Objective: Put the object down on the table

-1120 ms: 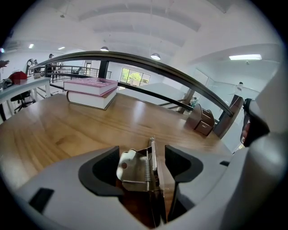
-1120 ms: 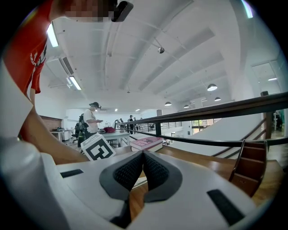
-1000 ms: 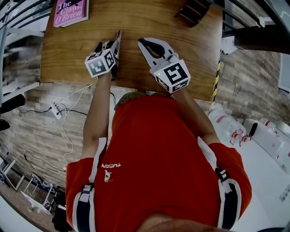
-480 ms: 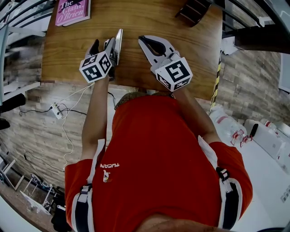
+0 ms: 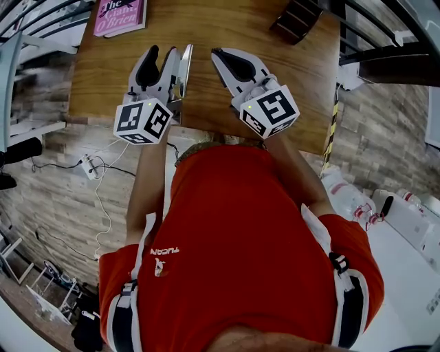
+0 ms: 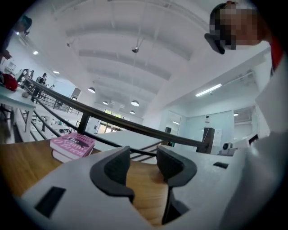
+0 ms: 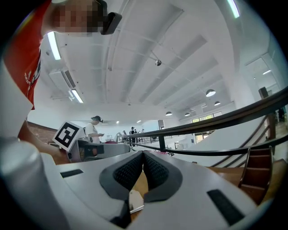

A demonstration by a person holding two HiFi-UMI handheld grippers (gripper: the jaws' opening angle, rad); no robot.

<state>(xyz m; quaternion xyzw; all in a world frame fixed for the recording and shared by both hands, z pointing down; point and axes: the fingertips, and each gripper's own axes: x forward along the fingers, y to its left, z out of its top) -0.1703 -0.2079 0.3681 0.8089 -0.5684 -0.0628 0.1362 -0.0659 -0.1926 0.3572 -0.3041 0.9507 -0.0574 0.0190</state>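
The left gripper (image 5: 163,53) hangs over the near edge of the table (image 5: 295,75), its jaws apart and closing on nothing but bare wood. The right gripper (image 5: 218,56) is pressed shut and empty. Between the two, just beside the left one's inner jaw, stands a thin silvery slab (image 5: 183,67), probably the object, with its long axis running away from the person.

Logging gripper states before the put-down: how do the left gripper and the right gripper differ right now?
The left gripper has its jaws apart and closing, with only the table showing between them; the right gripper has its jaws shut together. The left gripper is nearer the pink book; the right gripper is farther from it. Both are over the table, holding nothing.
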